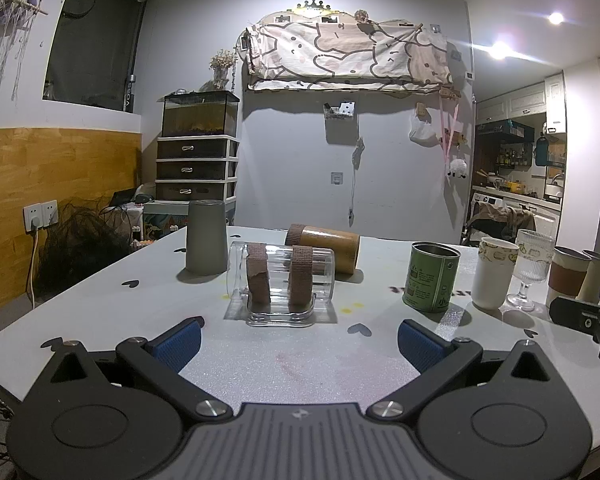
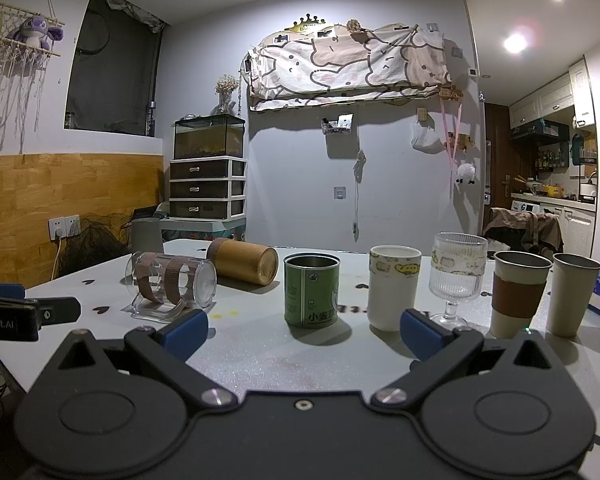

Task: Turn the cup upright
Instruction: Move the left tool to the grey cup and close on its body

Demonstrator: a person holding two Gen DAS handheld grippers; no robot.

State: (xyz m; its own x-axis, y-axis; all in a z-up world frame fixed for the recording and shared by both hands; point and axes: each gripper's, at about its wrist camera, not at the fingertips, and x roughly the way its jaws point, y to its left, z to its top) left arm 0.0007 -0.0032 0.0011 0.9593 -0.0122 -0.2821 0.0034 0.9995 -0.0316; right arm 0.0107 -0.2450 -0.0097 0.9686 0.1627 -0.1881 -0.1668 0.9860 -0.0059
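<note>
Left wrist view showed the left gripper (image 1: pixel 299 340), jaws wide and empty, lined up on the clear cup (image 1: pixel 281 278) lying sideways on the counter (image 1: pixel 300 364), approach step; next move: advance, close across its body, rotate upright.

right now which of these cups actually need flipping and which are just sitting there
Belong to the job:
- clear mug, on its side
- bamboo cup, on its side
- grey cup, upside down
- left tongs and right tongs, both open

Just standing about, already upright:
- green tin
- white cup
- ribbed goblet
- two paper cups
</note>
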